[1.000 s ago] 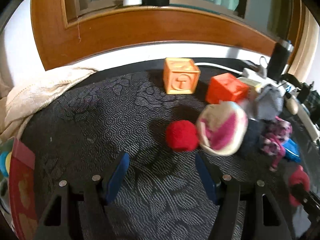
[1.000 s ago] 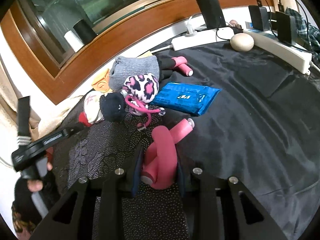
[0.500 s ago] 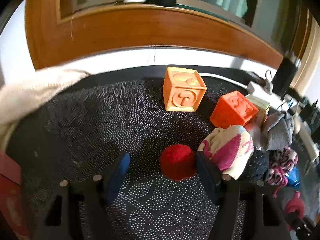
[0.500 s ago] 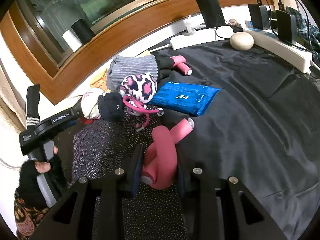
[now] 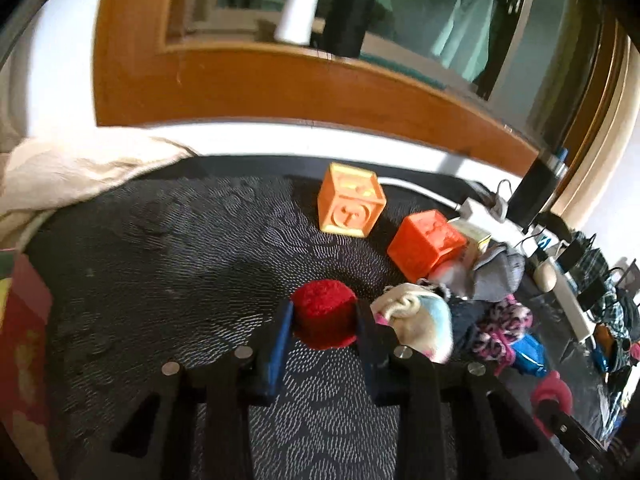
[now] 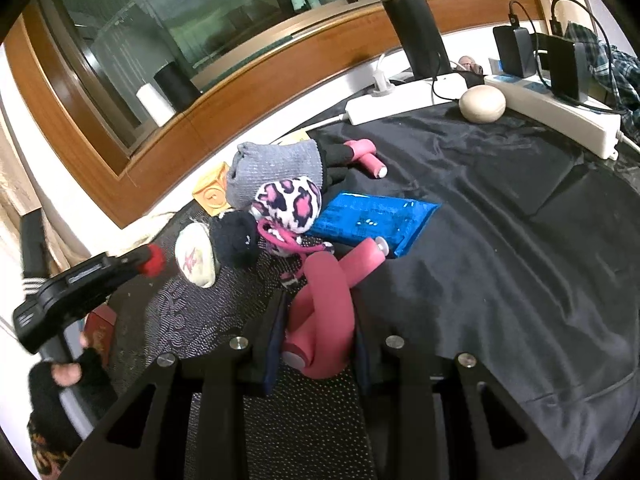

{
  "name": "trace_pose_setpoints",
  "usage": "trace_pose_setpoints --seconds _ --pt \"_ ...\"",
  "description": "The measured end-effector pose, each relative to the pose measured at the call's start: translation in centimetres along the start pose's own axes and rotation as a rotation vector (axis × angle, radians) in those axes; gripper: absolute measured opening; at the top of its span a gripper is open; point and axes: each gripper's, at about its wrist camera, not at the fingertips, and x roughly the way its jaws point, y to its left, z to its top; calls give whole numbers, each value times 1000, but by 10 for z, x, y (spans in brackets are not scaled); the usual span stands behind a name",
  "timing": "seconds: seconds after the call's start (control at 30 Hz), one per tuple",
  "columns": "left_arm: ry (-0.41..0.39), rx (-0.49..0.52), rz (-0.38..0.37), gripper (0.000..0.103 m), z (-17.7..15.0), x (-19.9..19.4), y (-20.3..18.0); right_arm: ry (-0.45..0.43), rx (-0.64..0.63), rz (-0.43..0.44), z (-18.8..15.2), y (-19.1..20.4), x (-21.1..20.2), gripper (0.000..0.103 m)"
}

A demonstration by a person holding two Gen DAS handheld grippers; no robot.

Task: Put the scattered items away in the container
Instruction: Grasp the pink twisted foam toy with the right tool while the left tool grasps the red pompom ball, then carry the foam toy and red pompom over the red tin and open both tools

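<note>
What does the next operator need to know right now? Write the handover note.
Left gripper: shut on the red pompom.
Right gripper: shut on the pink bendy tube.
On the cloth: two orange blocks, cream sock ball, grey sock, leopard-print sock, dark ball, blue packet, second pink tube.
Done: two items gripped.
Left: container not clearly in view; deposit both, then collect the rest.

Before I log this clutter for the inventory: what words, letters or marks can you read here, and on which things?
"T", embossed in a circle: the light orange block.
White print on the blue packet: too small to read.
Label on the left gripper's body: blurred.
Pink mark on the cream sock ball: unreadable.
Red-orange block: embossing unclear.
</note>
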Motion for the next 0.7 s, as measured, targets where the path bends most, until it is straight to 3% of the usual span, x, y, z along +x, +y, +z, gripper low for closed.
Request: trace_pose_setpoints --seconds 0.37,0.6,0.7 --pt "-105 -12 21 32 -23 -76 13 -23 12 -18 -1 0 -2 33" --pt "-166 -57 86 32 -48 -130 59 -33 -33 -58 -4 13 -3 33" --pt "-191 -83 137 32 -59 -152 85 -25 -39 -31 -5 26 -8 33"
